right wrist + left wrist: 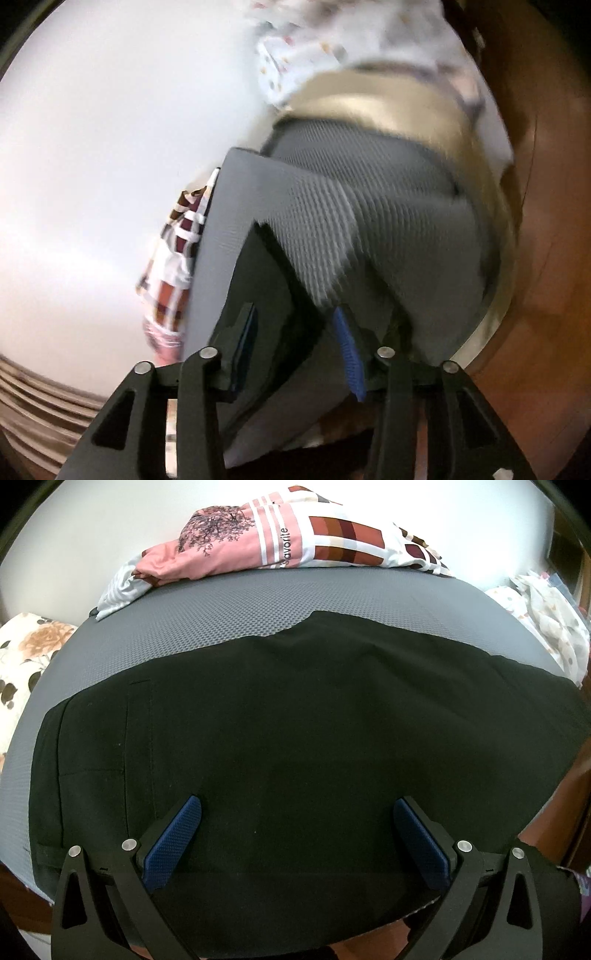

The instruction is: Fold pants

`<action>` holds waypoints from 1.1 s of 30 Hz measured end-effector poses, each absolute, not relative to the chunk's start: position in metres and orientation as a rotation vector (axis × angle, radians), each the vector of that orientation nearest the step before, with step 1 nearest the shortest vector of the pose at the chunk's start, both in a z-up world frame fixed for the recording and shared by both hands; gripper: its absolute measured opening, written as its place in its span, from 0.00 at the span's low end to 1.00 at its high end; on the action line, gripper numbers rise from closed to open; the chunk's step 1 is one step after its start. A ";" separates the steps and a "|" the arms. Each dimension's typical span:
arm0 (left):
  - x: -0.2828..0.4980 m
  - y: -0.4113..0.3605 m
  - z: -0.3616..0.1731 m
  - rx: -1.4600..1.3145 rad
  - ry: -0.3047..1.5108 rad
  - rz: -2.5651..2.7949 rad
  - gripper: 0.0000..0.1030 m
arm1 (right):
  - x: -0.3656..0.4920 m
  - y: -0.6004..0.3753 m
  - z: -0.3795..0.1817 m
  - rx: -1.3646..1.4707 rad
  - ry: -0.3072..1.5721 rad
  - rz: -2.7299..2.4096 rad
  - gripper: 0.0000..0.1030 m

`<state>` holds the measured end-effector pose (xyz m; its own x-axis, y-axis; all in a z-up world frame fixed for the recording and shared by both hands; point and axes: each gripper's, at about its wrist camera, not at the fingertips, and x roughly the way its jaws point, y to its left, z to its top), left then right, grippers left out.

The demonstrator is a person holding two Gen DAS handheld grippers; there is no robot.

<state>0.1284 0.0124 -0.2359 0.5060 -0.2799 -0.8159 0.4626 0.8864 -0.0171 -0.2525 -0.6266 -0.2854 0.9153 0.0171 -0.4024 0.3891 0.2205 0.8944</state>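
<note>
Black pants (295,720) lie flat across a grey textured mat (207,620), waistband with a belt loop at the left. My left gripper (297,808) hovers open over the near part of the pants, blue pads (173,843) wide apart, nothing between them. In the blurred, tilted right wrist view, my right gripper (295,332) is open, with the end of the black pants (273,280) between its blue pads (349,354) at the mat's (388,229) edge. I cannot tell whether the pads touch the cloth.
A pink and brown patterned cloth pile (280,542) lies at the far edge of the mat. Floral bedding (26,650) sits at left, dotted white cloth (546,627) at right. A wooden surface (546,258) lies beyond the mat at right.
</note>
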 end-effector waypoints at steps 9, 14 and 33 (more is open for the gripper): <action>0.129 0.014 -0.235 0.213 0.939 -0.450 1.00 | -0.231 -0.609 -0.275 1.303 0.398 -0.229 0.14; 0.129 0.015 -0.235 0.216 0.939 -0.453 1.00 | -0.226 -0.603 -0.253 1.225 0.377 -0.203 0.14; 0.129 0.016 -0.235 0.218 0.939 -0.451 1.00 | -0.193 -0.605 -0.247 1.223 0.447 -0.260 0.12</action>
